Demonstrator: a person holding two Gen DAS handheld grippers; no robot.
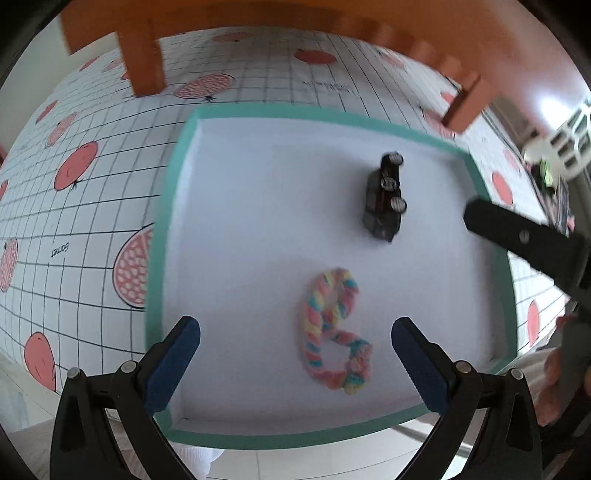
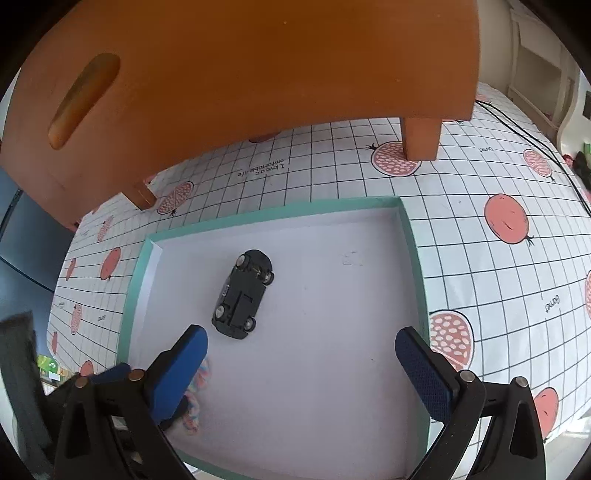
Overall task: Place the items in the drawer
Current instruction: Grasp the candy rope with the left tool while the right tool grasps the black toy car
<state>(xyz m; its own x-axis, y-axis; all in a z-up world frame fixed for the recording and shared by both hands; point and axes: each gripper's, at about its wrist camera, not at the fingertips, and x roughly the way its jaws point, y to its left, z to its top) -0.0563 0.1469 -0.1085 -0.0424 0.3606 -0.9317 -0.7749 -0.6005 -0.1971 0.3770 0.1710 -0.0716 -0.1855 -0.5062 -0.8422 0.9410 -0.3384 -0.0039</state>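
Observation:
A shallow white tray with a teal rim [image 1: 170, 192] [image 2: 413, 236] lies on the patterned tablecloth. In it a black toy car [image 1: 384, 199] [image 2: 242, 293] lies overturned, wheels up. A pastel braided rope loop [image 1: 334, 328] lies nearer me; in the right wrist view it [image 2: 195, 391] is partly hidden behind the left finger. My left gripper [image 1: 295, 360] hovers open above the rope, holding nothing. My right gripper [image 2: 301, 369] is open and empty over the tray, just short of the car; its black finger [image 1: 517, 232] shows at the right of the left wrist view.
An orange wooden drawer unit [image 2: 240, 74] [image 1: 295, 22] stands on short legs beyond the tray; a slot handle [image 2: 85, 99] shows on its front. The tablecloth [image 1: 74, 221] has a grid and red fruit prints. A black cable [image 2: 535, 144] runs at the far right.

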